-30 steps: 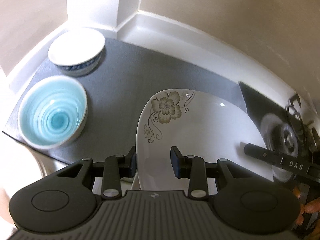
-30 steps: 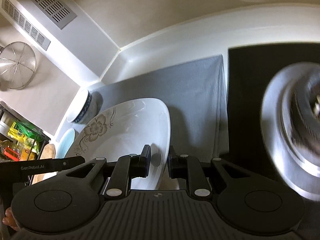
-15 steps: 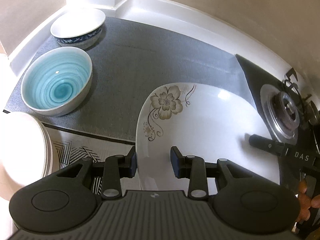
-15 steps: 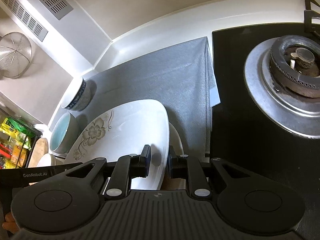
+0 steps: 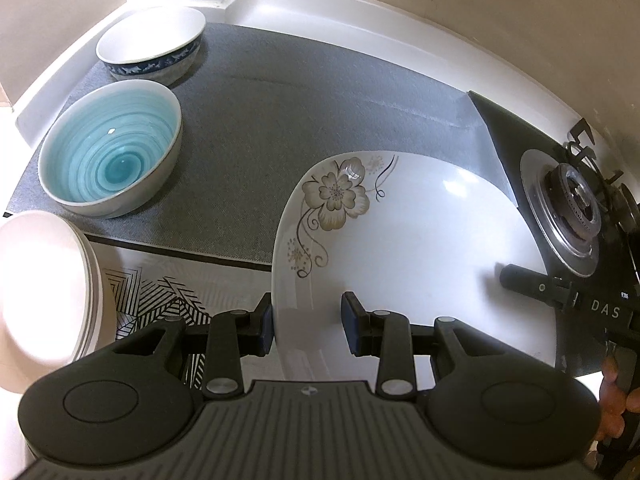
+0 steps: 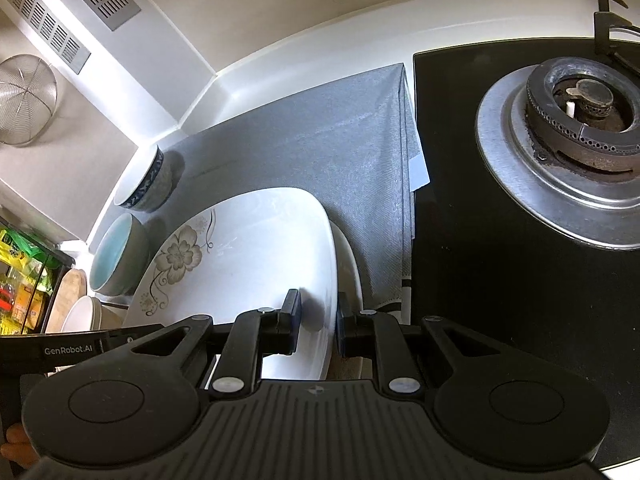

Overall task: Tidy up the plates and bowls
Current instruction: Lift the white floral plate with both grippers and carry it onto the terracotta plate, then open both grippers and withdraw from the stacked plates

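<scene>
Over grey mat (image 5: 320, 120), floral plate (image 5: 400, 240) sits between both clamping grippers.

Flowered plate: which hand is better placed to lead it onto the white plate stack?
Probably left. The left gripper clamps the flowered plate rim beside the white plate stack; the right gripper holds the rim nearer the stove.

Count's in: two bowls on the grey mat (image 5: 320, 92), one blue-swirl bowl (image 5: 110, 160) and one blue-rimmed white bowl (image 5: 152, 46). One floral plate (image 5: 400, 248), with one more plate (image 6: 350, 268) under it. One stack of pale plates (image 5: 44, 288), number unclear. One burner (image 6: 580, 108). Two grippers.
</scene>
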`<state>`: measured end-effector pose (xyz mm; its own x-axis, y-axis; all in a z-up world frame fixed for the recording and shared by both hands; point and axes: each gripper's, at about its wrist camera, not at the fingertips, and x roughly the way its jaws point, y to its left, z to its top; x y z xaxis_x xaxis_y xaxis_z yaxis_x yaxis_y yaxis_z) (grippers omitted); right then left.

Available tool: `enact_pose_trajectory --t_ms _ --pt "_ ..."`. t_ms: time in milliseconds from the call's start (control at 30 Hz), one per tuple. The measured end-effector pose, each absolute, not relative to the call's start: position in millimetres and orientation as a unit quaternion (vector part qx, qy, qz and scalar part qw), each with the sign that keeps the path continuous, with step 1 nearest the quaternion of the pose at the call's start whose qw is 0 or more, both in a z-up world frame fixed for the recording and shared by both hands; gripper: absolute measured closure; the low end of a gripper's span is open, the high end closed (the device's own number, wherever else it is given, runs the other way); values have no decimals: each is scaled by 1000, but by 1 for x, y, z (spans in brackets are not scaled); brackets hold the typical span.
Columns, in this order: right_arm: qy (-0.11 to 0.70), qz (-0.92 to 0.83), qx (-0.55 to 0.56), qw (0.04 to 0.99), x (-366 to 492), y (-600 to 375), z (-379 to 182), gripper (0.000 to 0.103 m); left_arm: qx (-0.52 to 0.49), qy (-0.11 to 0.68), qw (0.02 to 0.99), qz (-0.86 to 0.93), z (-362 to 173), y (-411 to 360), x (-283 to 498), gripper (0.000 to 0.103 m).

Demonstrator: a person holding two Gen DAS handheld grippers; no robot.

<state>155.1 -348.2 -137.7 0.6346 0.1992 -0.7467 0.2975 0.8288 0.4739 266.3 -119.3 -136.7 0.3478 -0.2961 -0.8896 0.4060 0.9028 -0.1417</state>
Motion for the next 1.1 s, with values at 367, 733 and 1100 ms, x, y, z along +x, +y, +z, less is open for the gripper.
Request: enact_pose_trajectory --t_ms 367,733,1100 --pt "418 -30 264 869 154 -343 -139 82 73 514 827 -213 -140 -124 262 64" --pt "426 -38 239 872 150 -340 -129 78 66 496 836 -223 -125 -114 255 59" --pt "419 -50 192 886 142 -344 -118 69 59 487 842 -224 -118 -110 252 45"
